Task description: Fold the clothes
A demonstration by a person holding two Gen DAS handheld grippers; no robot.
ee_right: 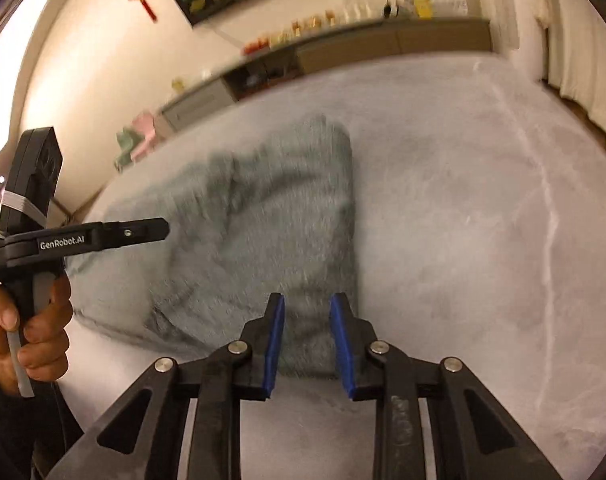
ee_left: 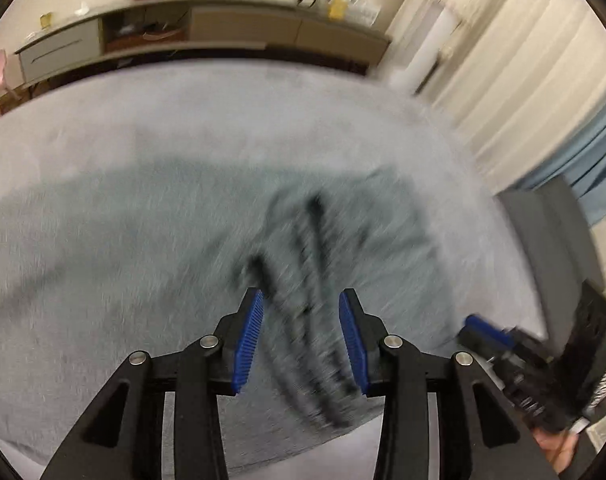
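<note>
The grey-green fleecy garment is lying bunched and partly folded on the pale grey bed cover, its near edge sitting close to the front of the bed. The left gripper is hovering over a rumpled stretch of that garment, blue pads standing well apart, with the dark creases of the cloth showing in the gap but nothing pinched (the picture is smeared with blur, so fine detail is lost). The right gripper is pointing down at the near corner of the garment, its jaws parted with a narrower gap; the cloth is showing between the pads, and the pads are not pressing on it. In the right wrist view the left gripper is showing side-on at the left edge, a hand wrapped around its grip. Far behind, a long low cabinet is running along the wall, and pale curtains are hanging at the right.
</note>
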